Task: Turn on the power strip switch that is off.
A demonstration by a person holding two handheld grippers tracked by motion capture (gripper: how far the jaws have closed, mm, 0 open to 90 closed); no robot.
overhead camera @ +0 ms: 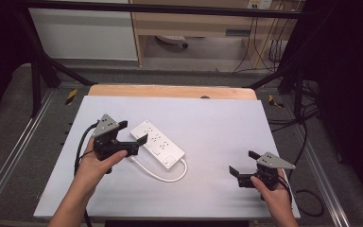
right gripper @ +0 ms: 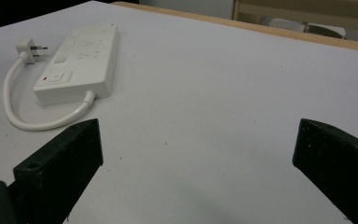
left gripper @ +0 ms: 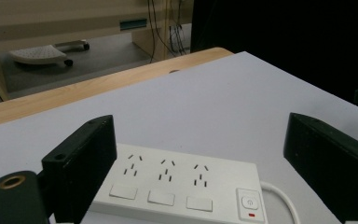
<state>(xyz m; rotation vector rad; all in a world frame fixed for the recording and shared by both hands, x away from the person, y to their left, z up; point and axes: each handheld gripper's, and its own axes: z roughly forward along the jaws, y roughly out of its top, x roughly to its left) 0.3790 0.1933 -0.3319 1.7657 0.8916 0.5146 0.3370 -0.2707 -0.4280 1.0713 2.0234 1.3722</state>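
Black jaws of the left hand-held gripper [overhead camera: 133, 132] are spreading apart around the power strip [overhead camera: 157, 143]. Right hand-held gripper [overhead camera: 244, 162] is idling apart at four o'clock. Closing off-centre could be skidding the strip, tugging its cord [overhead camera: 163, 177]

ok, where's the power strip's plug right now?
In the right gripper view the plug lies on the white table, left of the power strip, at the end of its looped cable.
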